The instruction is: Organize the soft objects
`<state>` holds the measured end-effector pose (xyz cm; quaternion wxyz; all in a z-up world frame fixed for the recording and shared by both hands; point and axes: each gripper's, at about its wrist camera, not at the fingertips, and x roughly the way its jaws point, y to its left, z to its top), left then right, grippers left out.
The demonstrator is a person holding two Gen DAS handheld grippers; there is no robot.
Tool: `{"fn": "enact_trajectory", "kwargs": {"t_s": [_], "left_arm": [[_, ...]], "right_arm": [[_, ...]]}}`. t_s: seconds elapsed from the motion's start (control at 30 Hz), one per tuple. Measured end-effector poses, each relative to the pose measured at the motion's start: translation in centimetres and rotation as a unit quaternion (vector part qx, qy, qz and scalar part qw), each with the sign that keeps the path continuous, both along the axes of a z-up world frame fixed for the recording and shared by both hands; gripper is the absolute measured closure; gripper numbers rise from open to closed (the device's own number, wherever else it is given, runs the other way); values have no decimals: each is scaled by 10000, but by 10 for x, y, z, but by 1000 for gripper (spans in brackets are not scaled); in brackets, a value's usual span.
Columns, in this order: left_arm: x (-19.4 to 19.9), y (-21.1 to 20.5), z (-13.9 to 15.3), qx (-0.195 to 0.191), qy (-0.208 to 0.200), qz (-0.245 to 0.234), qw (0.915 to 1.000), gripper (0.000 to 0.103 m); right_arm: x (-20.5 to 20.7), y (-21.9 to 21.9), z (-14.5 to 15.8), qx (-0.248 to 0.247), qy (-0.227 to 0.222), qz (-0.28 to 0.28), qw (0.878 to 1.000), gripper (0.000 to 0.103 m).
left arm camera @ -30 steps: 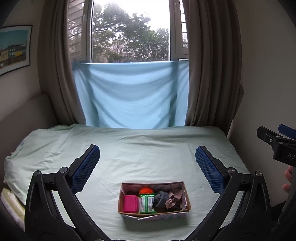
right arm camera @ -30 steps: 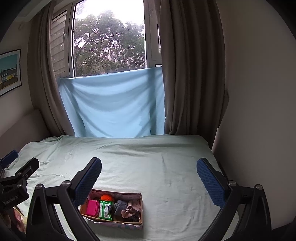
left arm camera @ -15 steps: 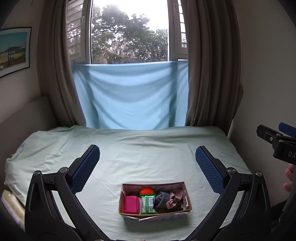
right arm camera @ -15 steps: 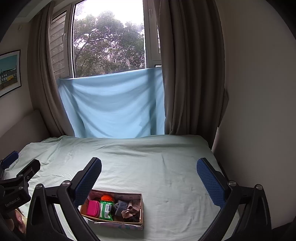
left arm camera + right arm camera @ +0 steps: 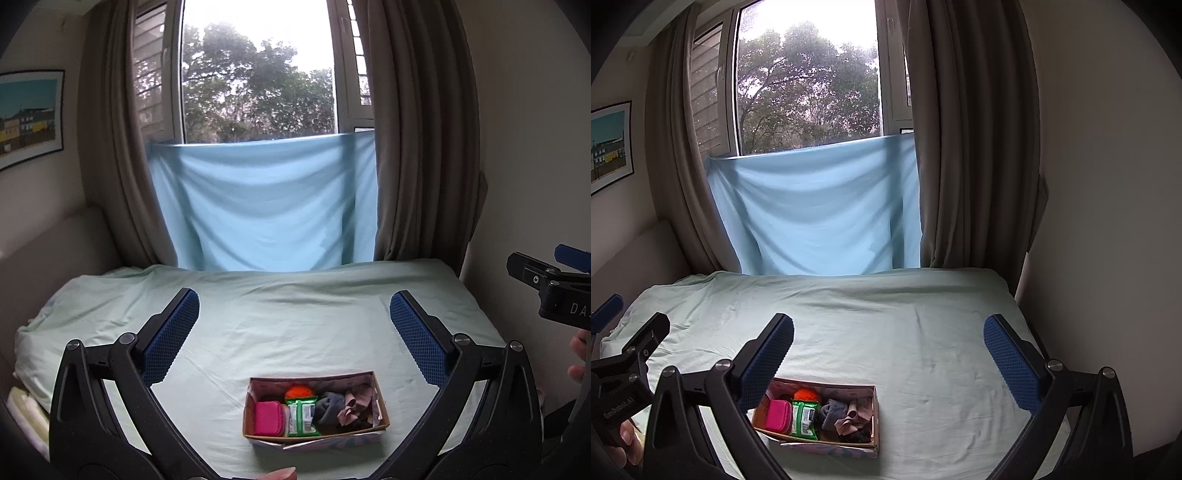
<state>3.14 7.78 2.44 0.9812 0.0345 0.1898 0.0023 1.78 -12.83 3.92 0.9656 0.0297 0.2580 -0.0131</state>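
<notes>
A cardboard box (image 5: 381, 399) (image 5: 874, 410) rests near the front edge of the bed. Inside it lie a pink pouch (image 5: 269, 418) (image 5: 779, 416), a green wipes pack (image 5: 303, 412) (image 5: 804, 419), an orange ball (image 5: 298, 391) (image 5: 806, 394), and grey and mauve socks (image 5: 343, 405) (image 5: 846, 413). My left gripper (image 5: 294, 317) hovers open above and behind the box, holding nothing. My right gripper (image 5: 888, 343) is open too, above the bed to the box's right, with its left finger (image 5: 764, 363) overlapping the box's left corner in view.
The pale green bed sheet (image 5: 295, 314) stretches back to a blue cloth (image 5: 264, 199) hung under the window, flanked by brown curtains (image 5: 417, 140). A wall (image 5: 1108, 221) borders the bed's right side. A framed picture (image 5: 29, 114) hangs at left.
Both views have shifted only slightly; the box and its contents sit as before and both grippers stay open.
</notes>
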Motion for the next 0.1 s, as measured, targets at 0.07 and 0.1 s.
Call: {"fn": "enact_trajectory", "kwargs": {"t_s": [0.07, 0.1], "left_arm": [[-1, 1, -1, -27, -14, 29, 10000, 0], [0, 2, -1, -26, -5, 54, 10000, 0]], "right_arm": [[0, 0, 0, 3, 6, 1, 10000, 1], [0, 0, 0, 4, 3, -1, 10000, 1]]}}
